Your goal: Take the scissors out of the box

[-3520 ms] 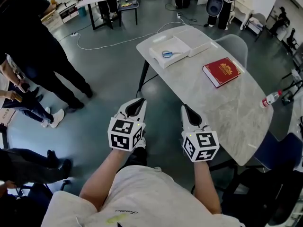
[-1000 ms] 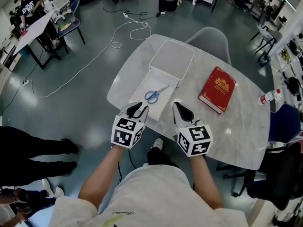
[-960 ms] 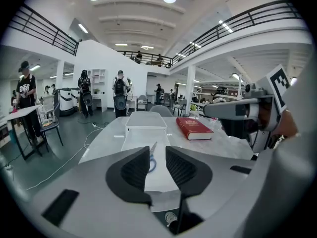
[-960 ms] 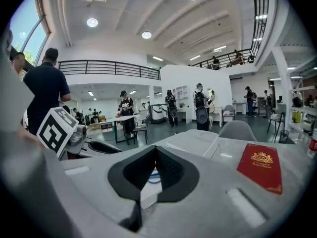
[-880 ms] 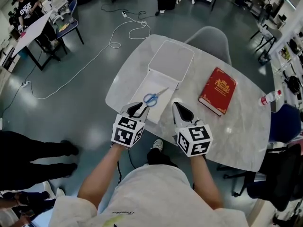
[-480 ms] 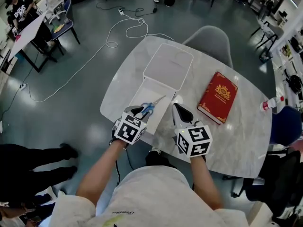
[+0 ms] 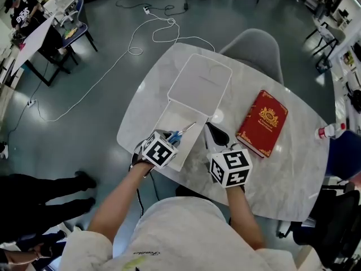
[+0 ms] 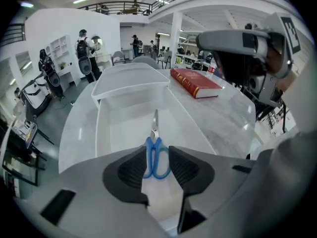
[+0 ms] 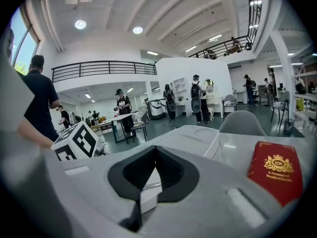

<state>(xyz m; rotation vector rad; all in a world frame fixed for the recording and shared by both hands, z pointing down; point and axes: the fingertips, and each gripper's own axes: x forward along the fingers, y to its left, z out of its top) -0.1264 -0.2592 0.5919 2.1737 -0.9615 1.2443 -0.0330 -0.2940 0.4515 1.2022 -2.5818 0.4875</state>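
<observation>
Blue-handled scissors lie in a shallow white box at the near left edge of the marble table. My left gripper points steeply down into the box. In the left gripper view the scissors show their handles just ahead of the left gripper. Its jaws have just been opening, and the pads stand either side of the handles without touching them. My right gripper hovers beside the box's right edge. Its jaws are shut on nothing in the right gripper view.
The box's lid lies flat behind the box. A red book rests on the table to the right, with a bottle at the far right edge. A grey chair stands behind the table, and a white cable runs over the floor.
The table has come closer in view. My left gripper has dropped into the box, tipping downward over the scissors. My right gripper has slid forward beside the box.
</observation>
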